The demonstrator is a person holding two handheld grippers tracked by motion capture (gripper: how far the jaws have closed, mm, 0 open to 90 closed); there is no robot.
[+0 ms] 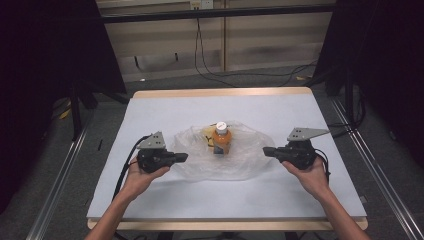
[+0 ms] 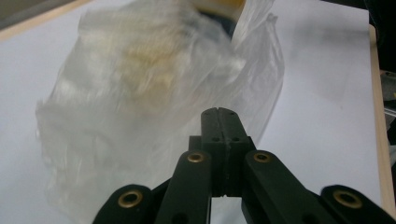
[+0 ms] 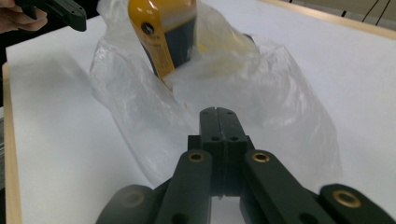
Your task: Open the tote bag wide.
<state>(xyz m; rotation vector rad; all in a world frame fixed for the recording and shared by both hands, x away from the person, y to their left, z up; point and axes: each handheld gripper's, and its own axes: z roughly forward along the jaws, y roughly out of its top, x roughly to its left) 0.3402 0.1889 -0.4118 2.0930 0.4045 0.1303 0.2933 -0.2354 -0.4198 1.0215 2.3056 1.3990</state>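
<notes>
Bottle (image 1: 221,138) upright in bag (image 1: 235,162); left hand-held gripper (image 1: 183,157) at nine o'clock, right hand-held gripper (image 1: 267,151) at three, jaws pressed together.

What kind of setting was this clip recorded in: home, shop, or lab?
Most likely a lab or recording studio, not a home. The table has a plain white top and stands between black curtains, loose cables run over a bare floor, and a person holds the left gripper and right gripper.

Table (image 1: 300,190) evenly lit, surroundings dark; bag (image 2: 140,102) blurred, perhaps motion; soft shadows.
</notes>
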